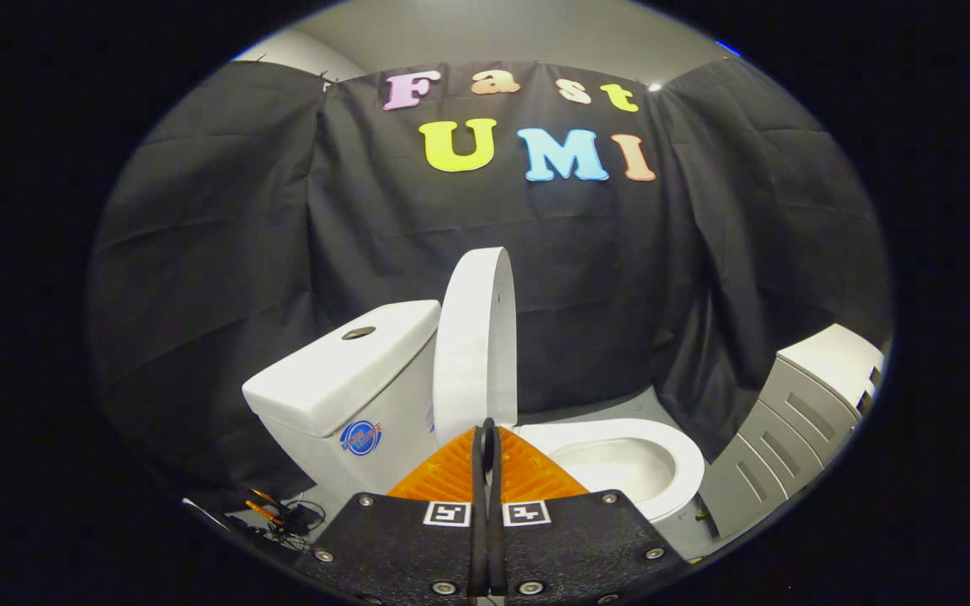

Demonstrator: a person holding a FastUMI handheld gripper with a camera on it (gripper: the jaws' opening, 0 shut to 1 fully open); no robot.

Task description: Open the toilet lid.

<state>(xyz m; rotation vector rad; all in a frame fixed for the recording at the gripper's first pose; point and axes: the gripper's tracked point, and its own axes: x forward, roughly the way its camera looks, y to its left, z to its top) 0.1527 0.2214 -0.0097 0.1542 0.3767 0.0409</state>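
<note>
With toilet lid (475, 337) upright, gripper (486, 433) fingers pressed together, holding nothing.

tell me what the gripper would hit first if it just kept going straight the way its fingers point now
Most likely the raised toilet lid. The gripper has its fingers shut with nothing between them, and their tips line up with the lid's lower edge just ahead. Depth is hard to judge in this view, so the gap is uncertain.

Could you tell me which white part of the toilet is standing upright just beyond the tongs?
The lid, raised beside the tank; the bowl lies open, low. Tongs shut.
</note>
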